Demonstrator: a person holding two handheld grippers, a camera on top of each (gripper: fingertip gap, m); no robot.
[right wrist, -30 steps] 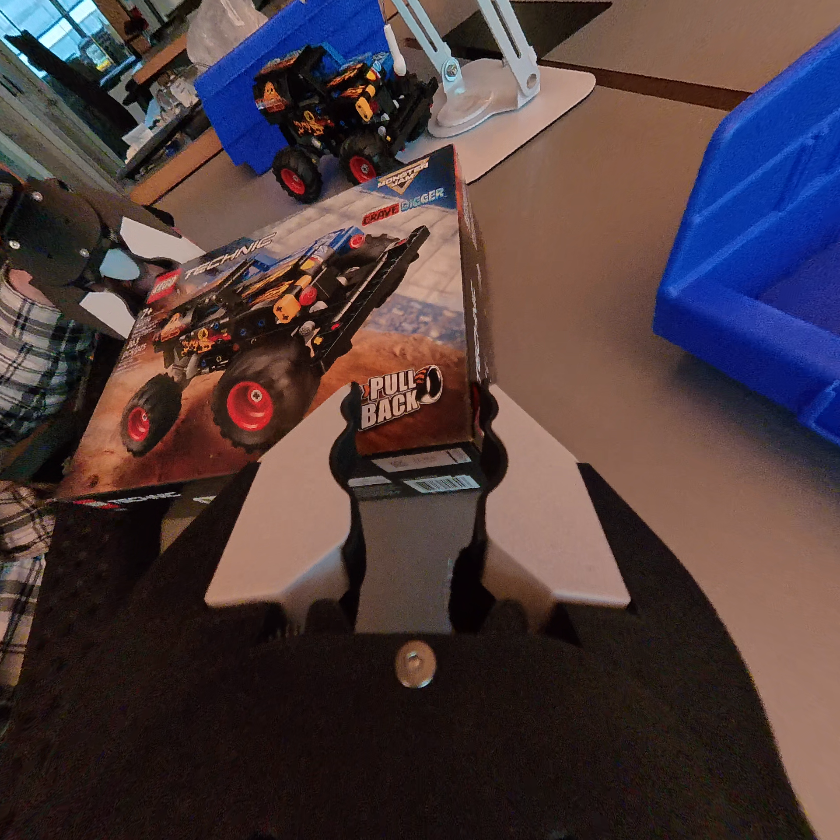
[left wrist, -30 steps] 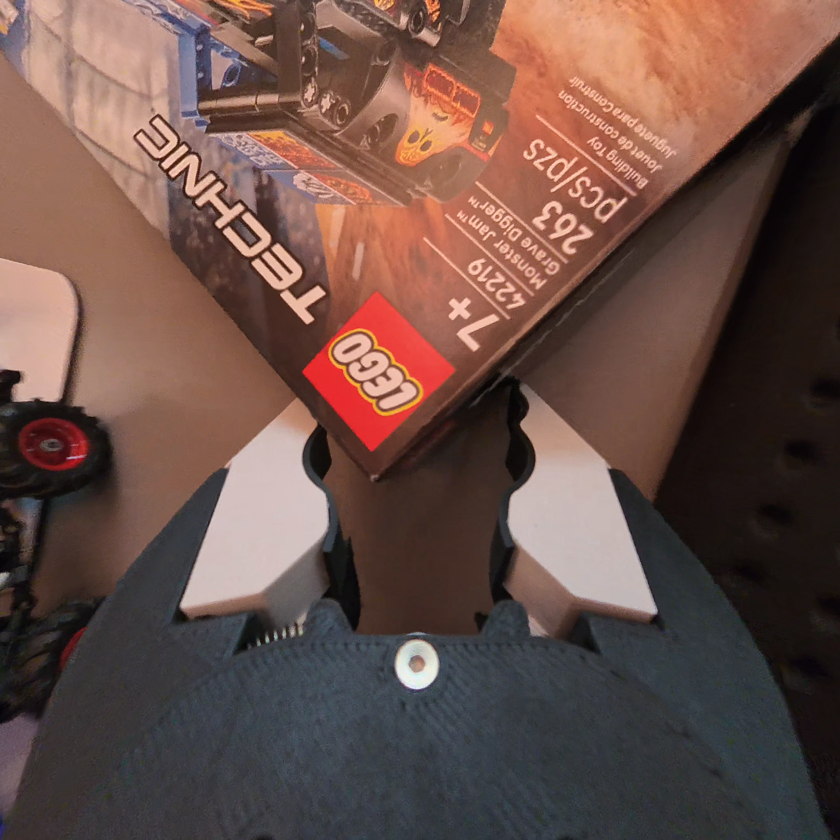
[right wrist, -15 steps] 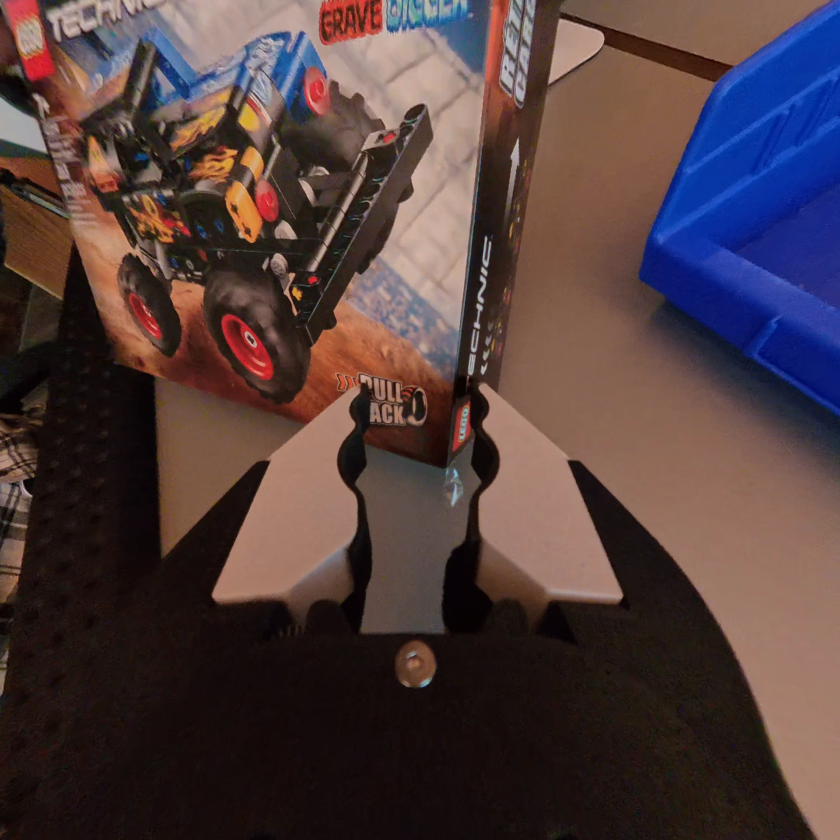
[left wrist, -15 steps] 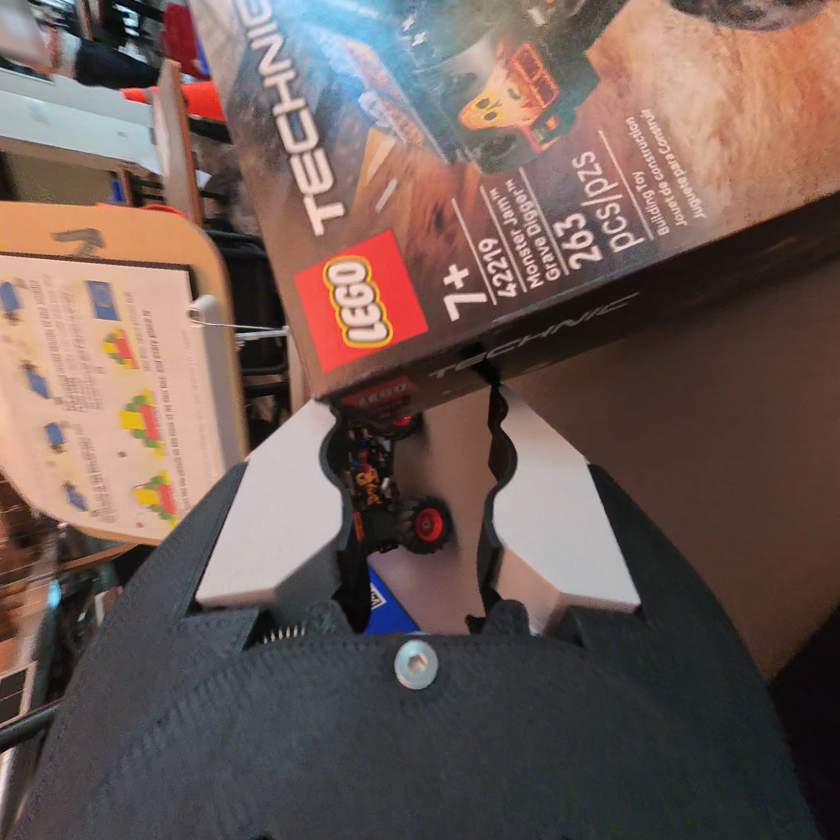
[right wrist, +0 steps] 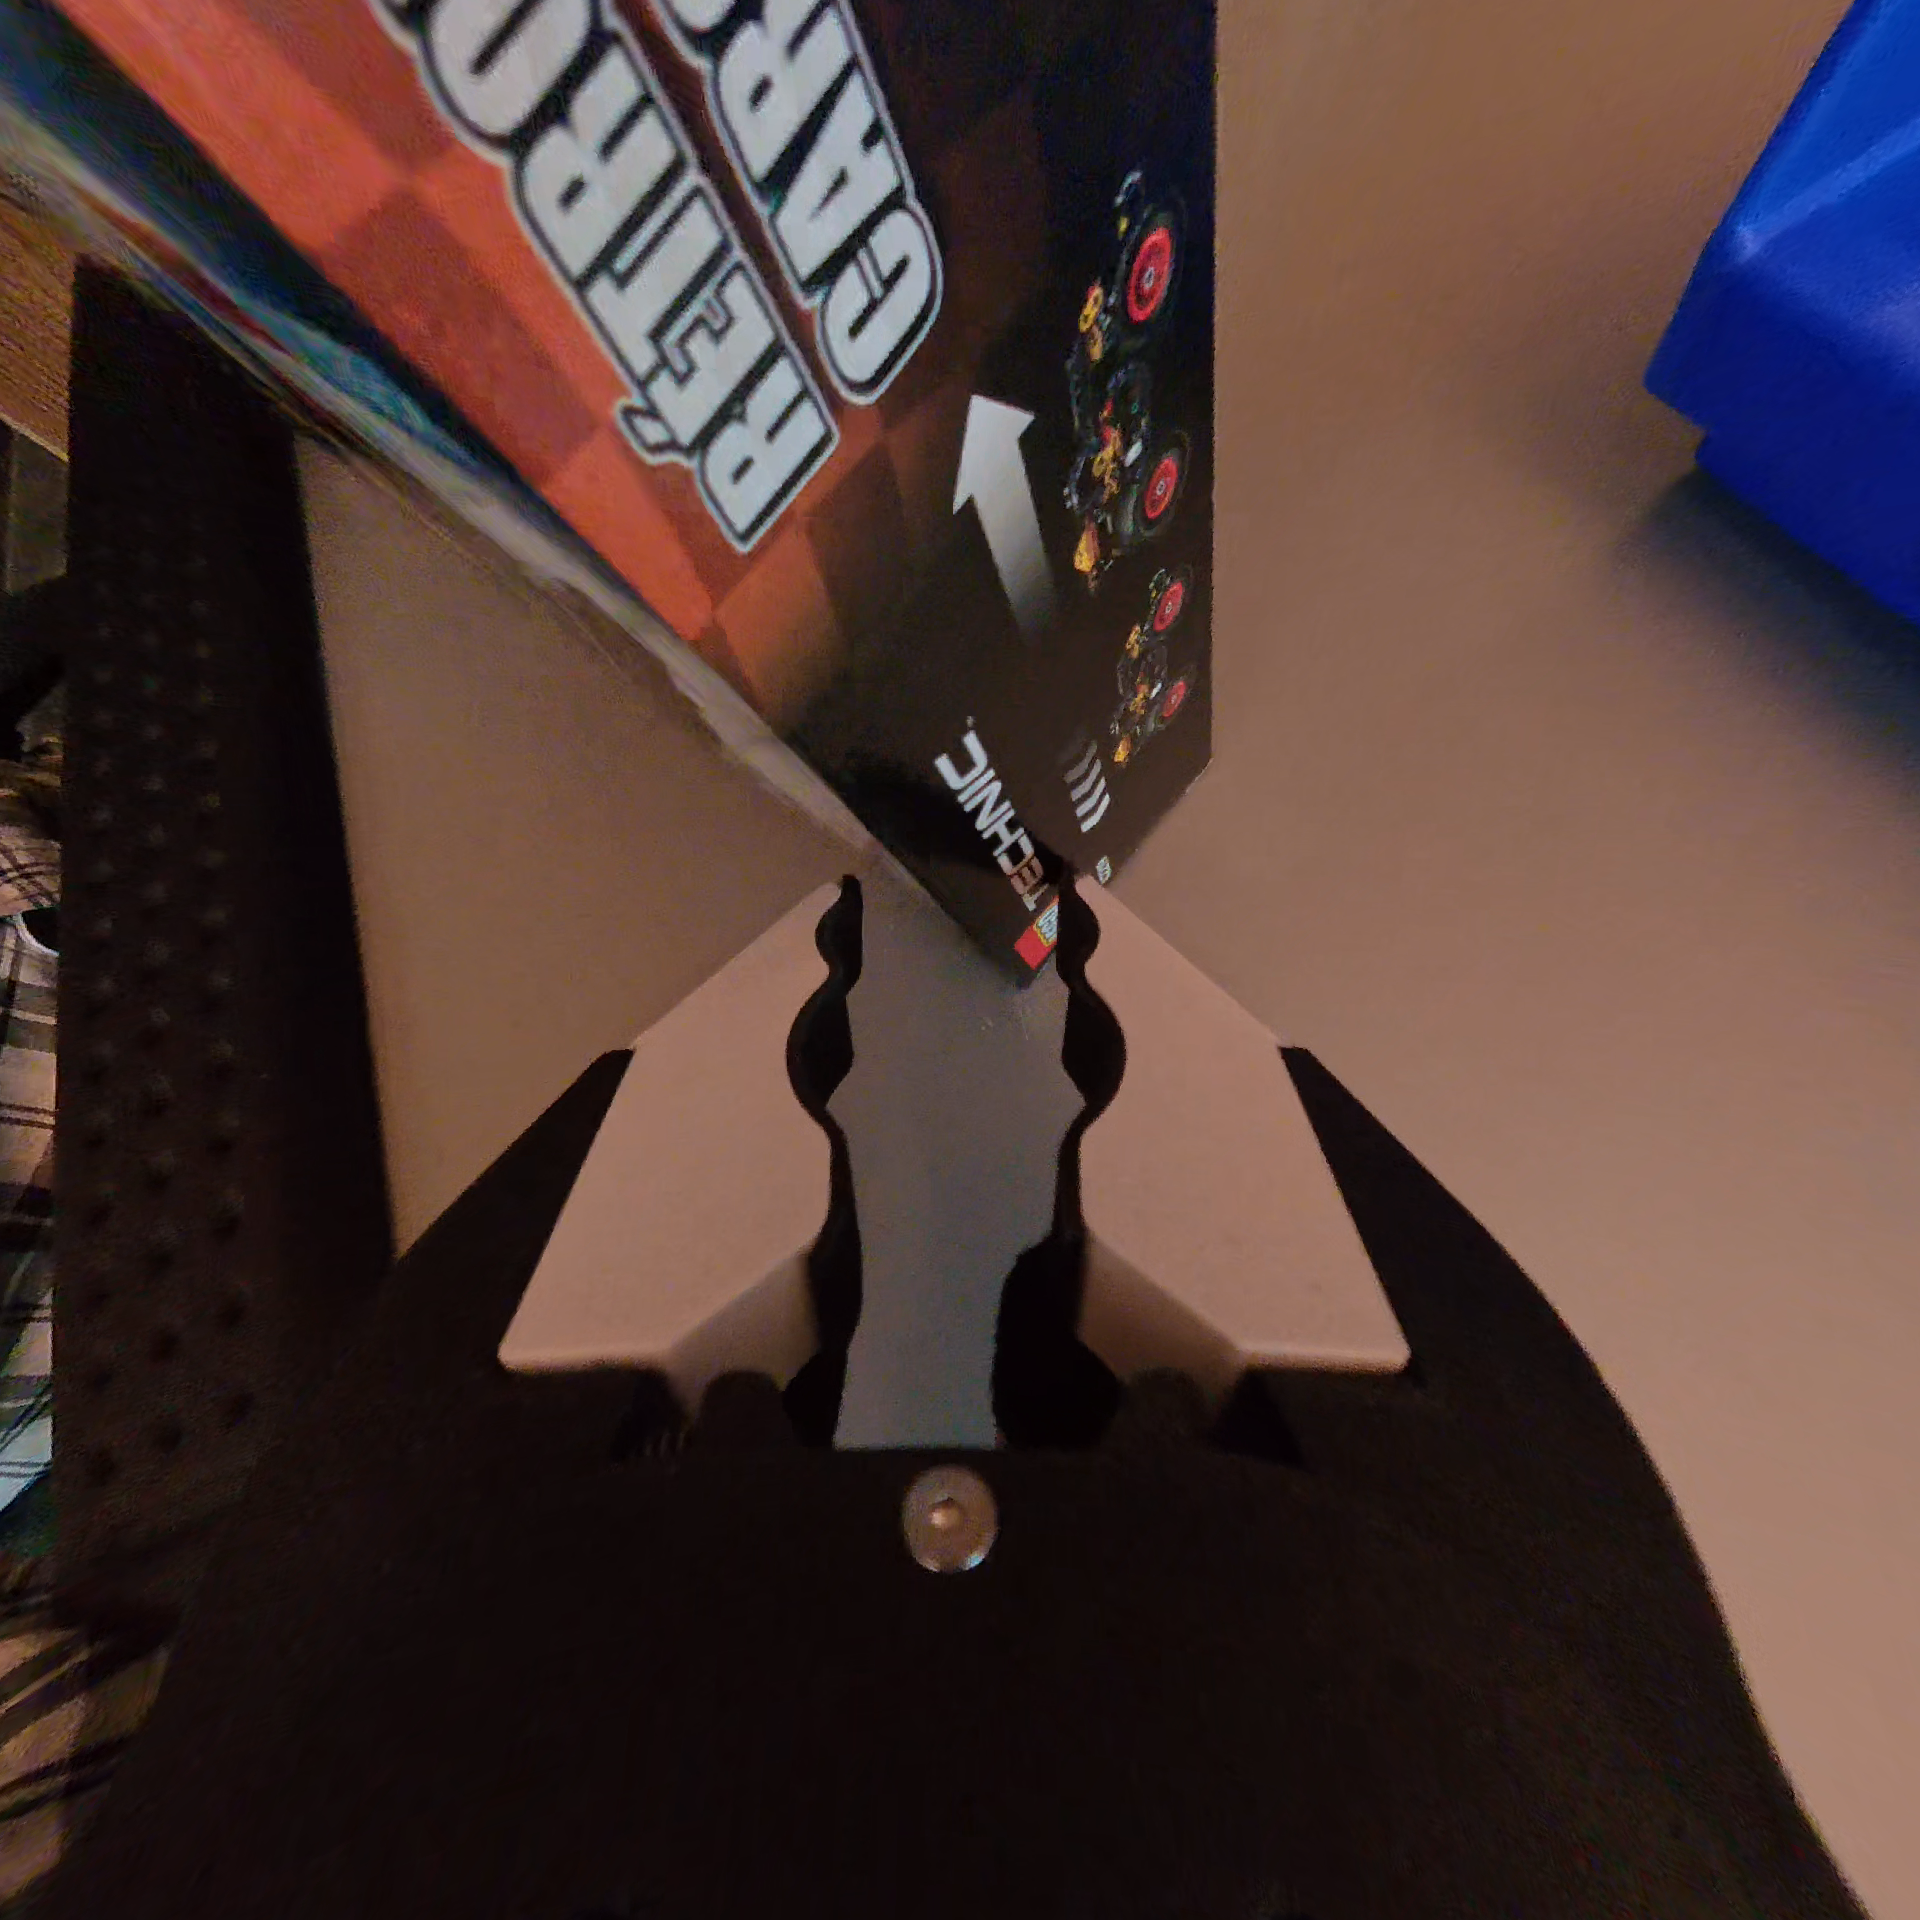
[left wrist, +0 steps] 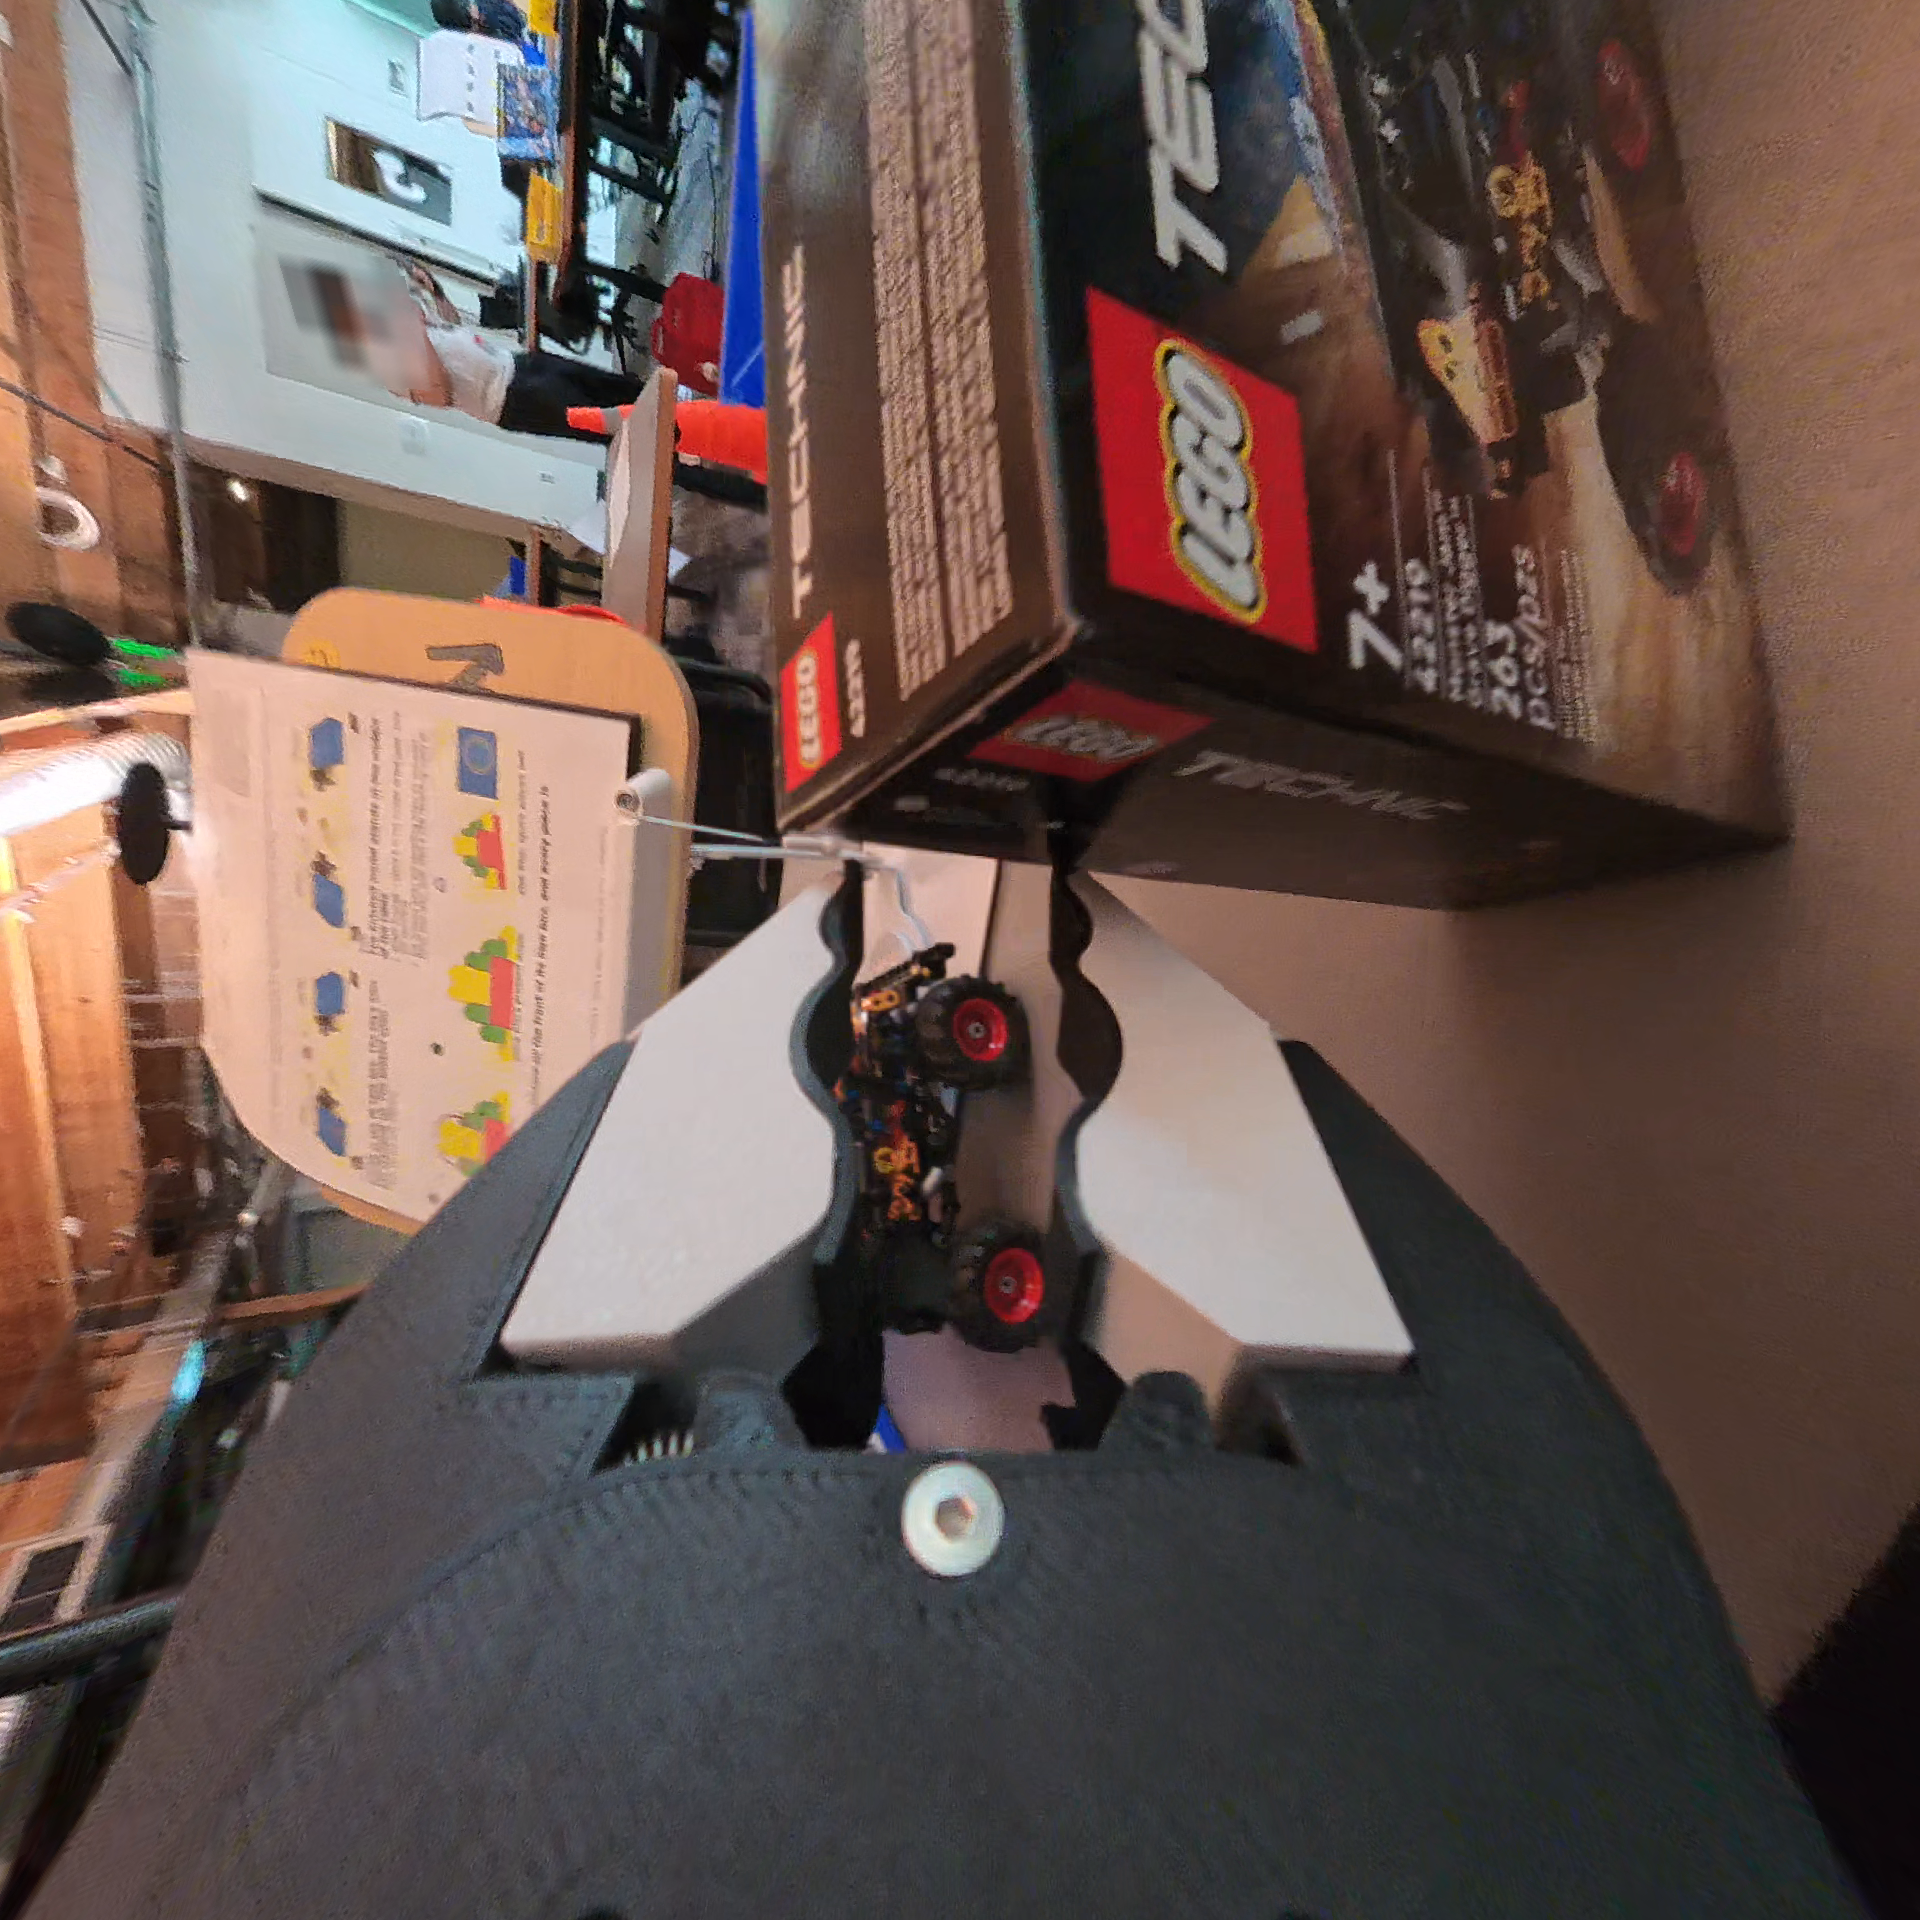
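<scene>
A toy brick set box (left wrist: 1351, 416) with a monster truck picture is tipped up on edge against the beige table (left wrist: 1558, 1247). My left gripper (left wrist: 956, 878) has its fingertips on the near edge of the box, at one corner, with a narrow gap between them. In the right wrist view the box (right wrist: 935, 520) rears up steeply, and its lower corner sits wedged between the fingertips of my right gripper (right wrist: 961, 888). A built toy monster truck (left wrist: 935, 1143) with red wheels shows between the left fingers, farther off on the table.
A blue bin (right wrist: 1808, 312) stands at the right. A black perforated mat (right wrist: 177, 831) lies along the left, with a plaid sleeve (right wrist: 21, 935) beside it. An instruction sheet on a board (left wrist: 416, 935) and an orange cone (left wrist: 717, 426) stand beyond the table.
The box went from lying flat on the table to standing steeply on edge. Both grippers swung with it at its corners, and the left view rolled sideways. The left fingers narrowed.
</scene>
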